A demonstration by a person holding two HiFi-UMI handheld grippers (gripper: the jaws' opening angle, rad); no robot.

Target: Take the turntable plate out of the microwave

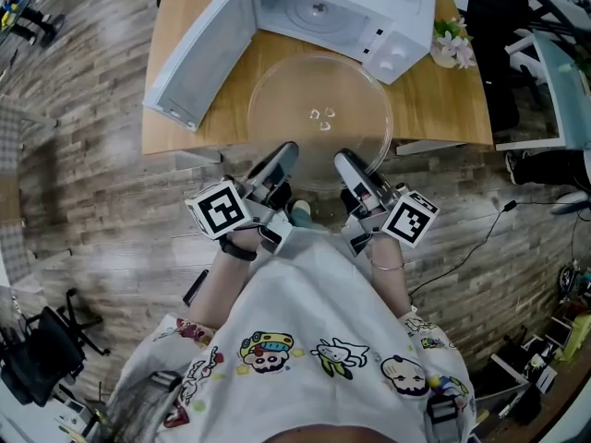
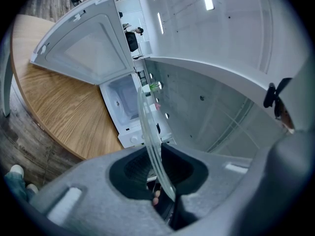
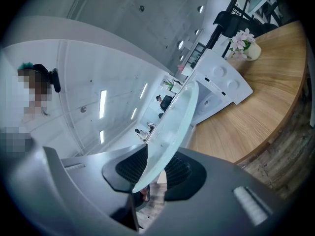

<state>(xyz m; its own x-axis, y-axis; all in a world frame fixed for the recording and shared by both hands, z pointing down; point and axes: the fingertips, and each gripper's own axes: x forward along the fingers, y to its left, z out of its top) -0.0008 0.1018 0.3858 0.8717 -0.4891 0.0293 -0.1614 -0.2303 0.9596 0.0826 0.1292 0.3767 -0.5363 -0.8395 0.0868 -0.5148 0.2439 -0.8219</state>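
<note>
The left gripper (image 1: 283, 160) and right gripper (image 1: 349, 166) each clamp the near rim of the clear turntable plate (image 1: 319, 109). The plate is level over the table's (image 1: 443, 109) near edge, outside the microwave (image 1: 351, 7). The microwave stands at the far edge, its door (image 1: 199, 53) swung open leftward.

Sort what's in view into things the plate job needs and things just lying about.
Job:
- turntable plate, gripped at its near rim by the left gripper and right gripper
- microwave, door open
- wooden table

Lying about:
- vase of flowers
- black cable on the floor
</note>
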